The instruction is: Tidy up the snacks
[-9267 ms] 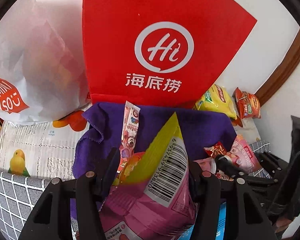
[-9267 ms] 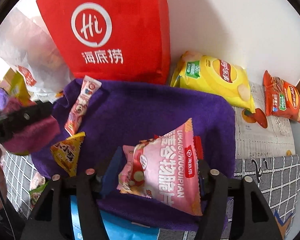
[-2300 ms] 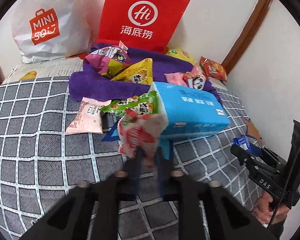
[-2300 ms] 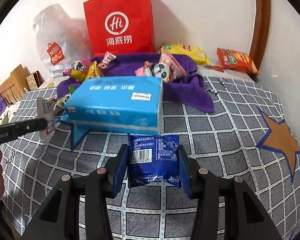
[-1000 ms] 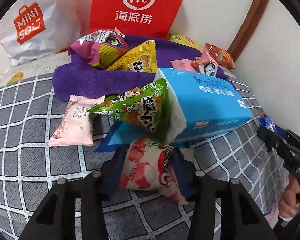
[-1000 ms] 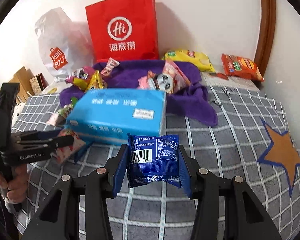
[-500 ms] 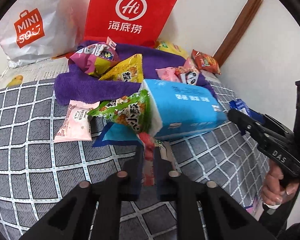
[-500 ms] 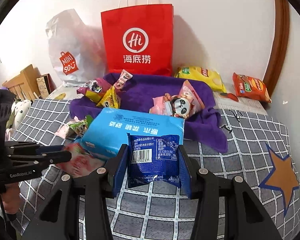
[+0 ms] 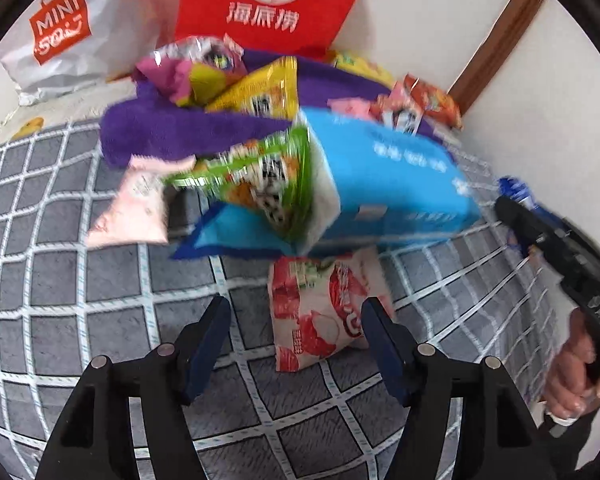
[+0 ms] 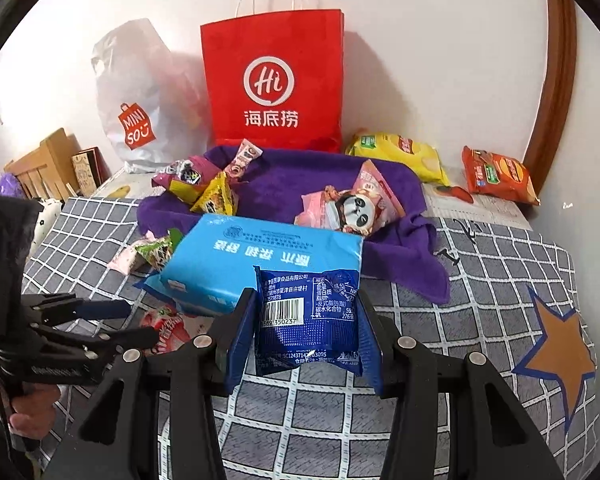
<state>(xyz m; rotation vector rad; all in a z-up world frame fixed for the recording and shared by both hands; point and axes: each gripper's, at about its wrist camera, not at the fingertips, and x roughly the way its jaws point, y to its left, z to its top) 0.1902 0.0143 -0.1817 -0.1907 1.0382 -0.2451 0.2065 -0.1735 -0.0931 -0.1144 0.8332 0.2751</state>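
The left gripper [image 9: 296, 320] is opening; its jaws stand apart over the checked bed cover [image 9: 80, 280], and the red-and-white snack packet [image 9: 320, 312] lies loose between them, nearer the right jaw, clear of the left one. Just ahead of it sits the blue tissue pack [image 9: 388, 188], with a green snack bag [image 9: 268, 184] leaning on its left end. The right gripper [image 10: 306, 320] is clamped on a dark blue snack packet [image 10: 308, 320], held upright. Beyond it lies the purple towel [image 10: 284, 188] carrying more snacks, then a red paper bag [image 10: 272, 84].
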